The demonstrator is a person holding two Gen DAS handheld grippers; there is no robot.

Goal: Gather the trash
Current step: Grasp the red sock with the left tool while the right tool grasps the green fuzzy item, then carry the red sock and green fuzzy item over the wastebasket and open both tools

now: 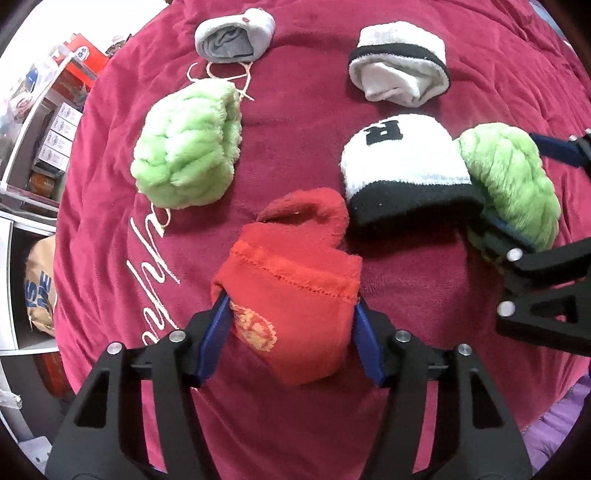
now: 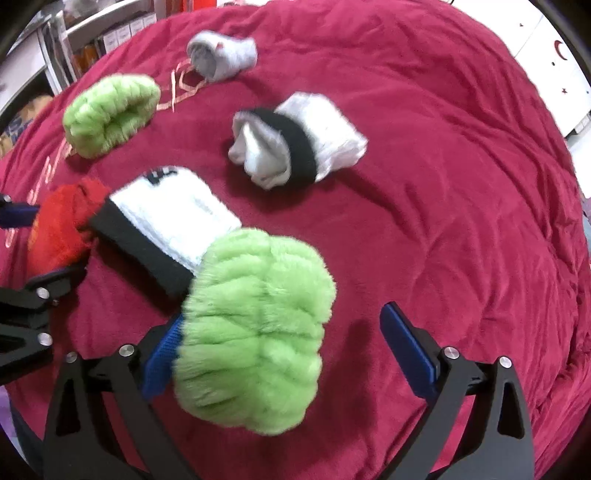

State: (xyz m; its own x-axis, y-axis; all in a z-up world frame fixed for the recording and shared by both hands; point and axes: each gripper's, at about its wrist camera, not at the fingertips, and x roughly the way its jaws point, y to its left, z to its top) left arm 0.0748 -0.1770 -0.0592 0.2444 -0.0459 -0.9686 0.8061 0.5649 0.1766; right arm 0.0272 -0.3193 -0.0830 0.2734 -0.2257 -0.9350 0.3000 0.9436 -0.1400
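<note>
The red sock (image 1: 291,291) lies rolled on the crimson blanket (image 1: 303,122), and the left gripper (image 1: 290,325) has it between its blue fingers (image 1: 212,343), both pads pressing into its sides. Just beside it, touching its upper edge, is a white sock with a black cuff (image 1: 402,173) bearing a black letter. Against that sock's other end sits a fluffy green sock (image 2: 255,350); the right gripper (image 2: 284,358) straddles it with fingers spread, the left pad (image 2: 162,358) against the fluff, the right pad (image 2: 410,354) clear of it. Farther off on the blanket lie a second green sock (image 1: 188,144), a second white sock with a black band (image 1: 399,74) and a grey sock (image 1: 234,35), each apart from the others. Cream stitched lettering (image 1: 151,258) runs across the blanket. Shelves with boxes (image 1: 55,129) stand beyond the blanket's edge.
</note>
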